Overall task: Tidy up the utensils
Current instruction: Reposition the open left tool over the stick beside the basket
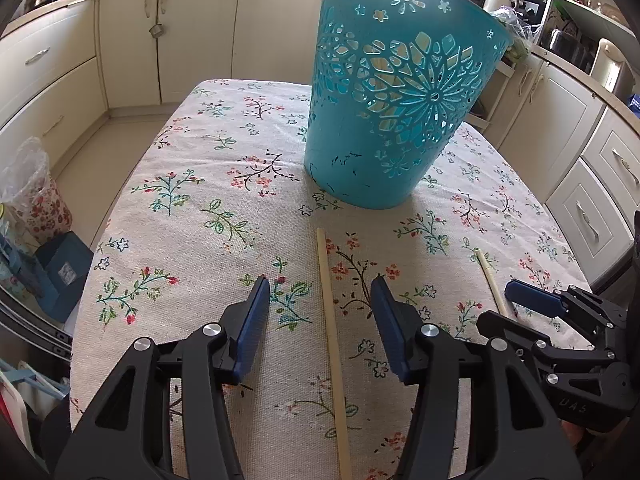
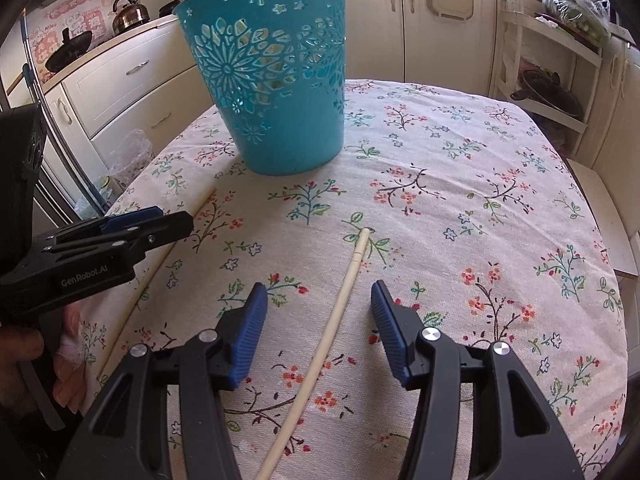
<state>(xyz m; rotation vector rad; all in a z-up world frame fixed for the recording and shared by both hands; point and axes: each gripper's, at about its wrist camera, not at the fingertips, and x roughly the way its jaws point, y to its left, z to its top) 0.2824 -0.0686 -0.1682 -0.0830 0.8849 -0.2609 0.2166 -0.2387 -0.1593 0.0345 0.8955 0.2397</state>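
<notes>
— Where do the chopsticks lie now, from where you stand?

— Both flat on the flowered tablecloth [image 2: 460, 160], in front of the blue basket [image 1: 400, 112]. In the left camera's picture, the left chopstick [image 1: 332, 340] runs from the bottom centre of the frame upward, almost straight, and its far end points at the foot of the basket. It passes between the two blue pads of the left gripper [image 1: 320, 292], a little nearer to the right pad.

— And the jaws?

— Spread apart, touching nothing. The stick lies in the gap, but I judge the pads are above it, not on it.

— The other side?

— The same picture, nearly. In the right camera's frame the right chopstick [image 2: 332, 320] goes from the bottom centre up and leans to the right. The right gripper [image 2: 319, 292] is also spread, holding nothing, with the stick between its pads.

— So which hand takes which?

— Each hand has its own stick along its pointing line — so I think each must only go down and close. The basket stands upper centre, further ahead.
</notes>
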